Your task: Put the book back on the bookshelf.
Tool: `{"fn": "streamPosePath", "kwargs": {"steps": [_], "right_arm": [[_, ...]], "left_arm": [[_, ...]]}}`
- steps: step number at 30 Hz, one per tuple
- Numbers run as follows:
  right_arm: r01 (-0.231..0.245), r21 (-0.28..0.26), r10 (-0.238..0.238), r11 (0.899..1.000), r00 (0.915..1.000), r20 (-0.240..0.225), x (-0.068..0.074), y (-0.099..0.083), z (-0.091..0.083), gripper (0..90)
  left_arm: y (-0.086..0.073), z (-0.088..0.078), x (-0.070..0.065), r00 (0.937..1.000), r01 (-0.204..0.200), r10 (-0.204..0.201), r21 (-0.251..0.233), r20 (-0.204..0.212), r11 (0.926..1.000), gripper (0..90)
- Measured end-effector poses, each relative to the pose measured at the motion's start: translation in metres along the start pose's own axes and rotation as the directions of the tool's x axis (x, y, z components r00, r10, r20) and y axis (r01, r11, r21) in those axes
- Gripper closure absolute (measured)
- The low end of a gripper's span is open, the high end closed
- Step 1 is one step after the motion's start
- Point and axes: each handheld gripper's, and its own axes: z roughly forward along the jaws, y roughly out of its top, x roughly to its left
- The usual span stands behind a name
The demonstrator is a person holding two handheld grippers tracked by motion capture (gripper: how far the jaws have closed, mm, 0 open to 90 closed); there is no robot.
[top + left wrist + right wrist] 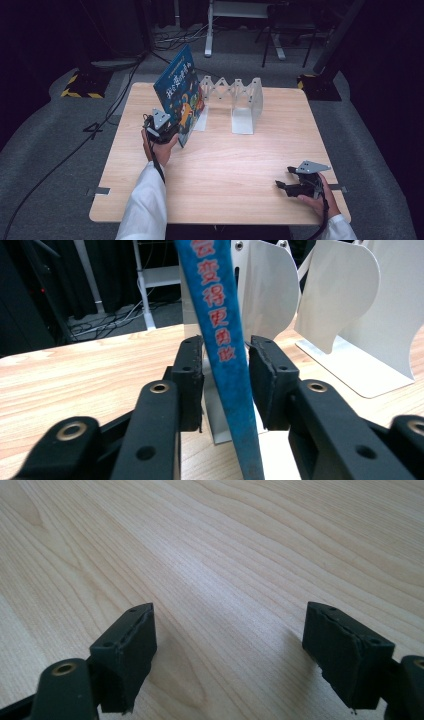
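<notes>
- The left gripper (167, 131), on an arm reaching forward over the wooden table (225, 165), has its jaws slightly apart around the spine of a blue picture book (179, 95), pads just off it.
- The book stands tilted against the white accordion book rack (240, 100).
- The right gripper (285, 186) rests low near the table's right front edge, jaws wide apart.

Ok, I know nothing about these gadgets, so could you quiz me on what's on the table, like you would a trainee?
1. True or false: the right gripper holds the blue book.
2. How does the book stand? A: flat on the table. B: upright and tilted, at the left end of the white rack. C: in the rack's right slot.
3. What sits between the jaws of the left gripper?
Key: 1 false, its jaws are open over bare wood. 2 B. 3 the book's spine.
</notes>
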Motion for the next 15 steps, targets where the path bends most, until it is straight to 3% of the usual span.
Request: {"fn": "streamPosePath", "kwargs": {"steps": [4,15], "right_arm": [[-0.001,-0.001,0.001,1.000,1.0000,-0.001,0.000,0.000,0.000,22.0],[-0.001,-0.001,0.001,1.000,1.0000,0.000,0.000,0.000,0.000,22.0]], "left_arm": [[0.000,-0.003,0.000,0.9996,-0.014,0.014,-0.004,0.024,0.9999,73.5],[0.003,-0.014,0.005,0.9981,-0.042,0.042,0.003,0.045,0.9991,71.2]]}}
